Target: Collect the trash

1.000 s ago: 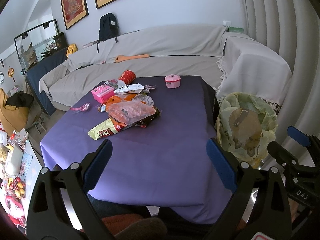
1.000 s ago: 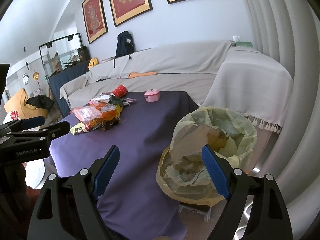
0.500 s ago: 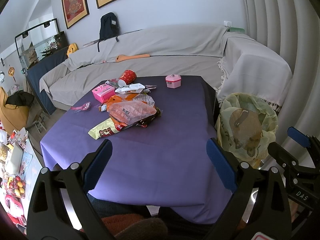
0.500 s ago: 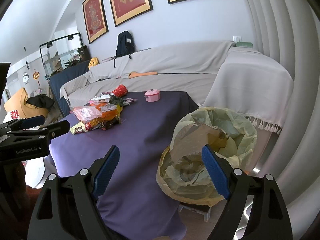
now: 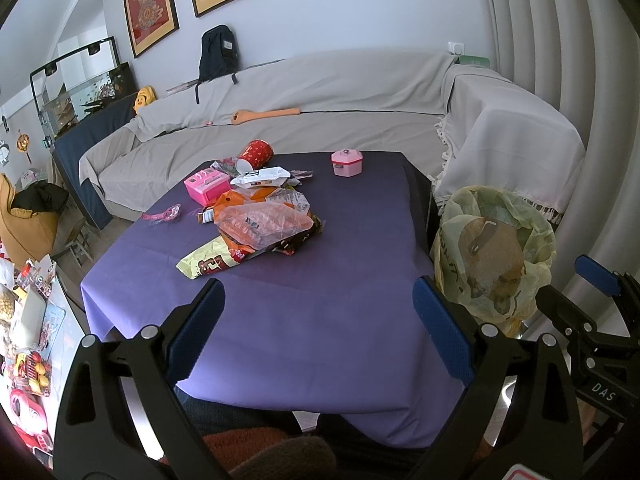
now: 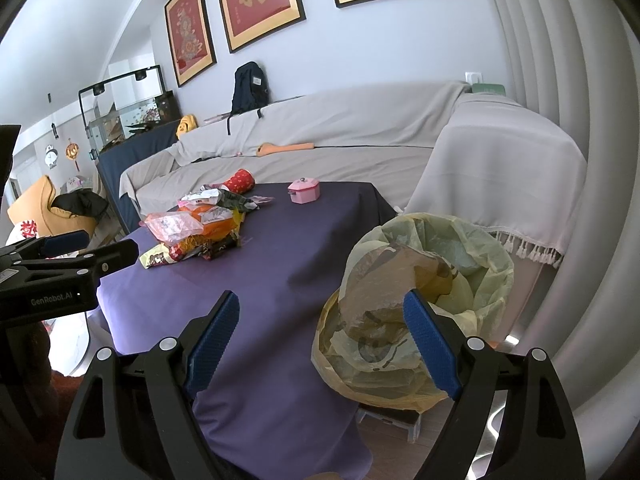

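Heap of crumpled snack wrappers [image 5: 256,228] lies left of frame centre; open, yellowish trash bag [image 5: 496,256] stands at right, partly filled.

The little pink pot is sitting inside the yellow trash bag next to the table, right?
No. The little pink pot sits on the purple table, near its far edge. The yellow trash bag does stand next to the table. The left wrist view shows it.

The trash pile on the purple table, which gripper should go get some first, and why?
Probably the left gripper should reach forward to the yellow-green snack wrapper. Both grippers hang open and empty, well short of the trash pile, and that wrapper is its nearest piece. The right gripper sits closer to the bin bag beside the table.
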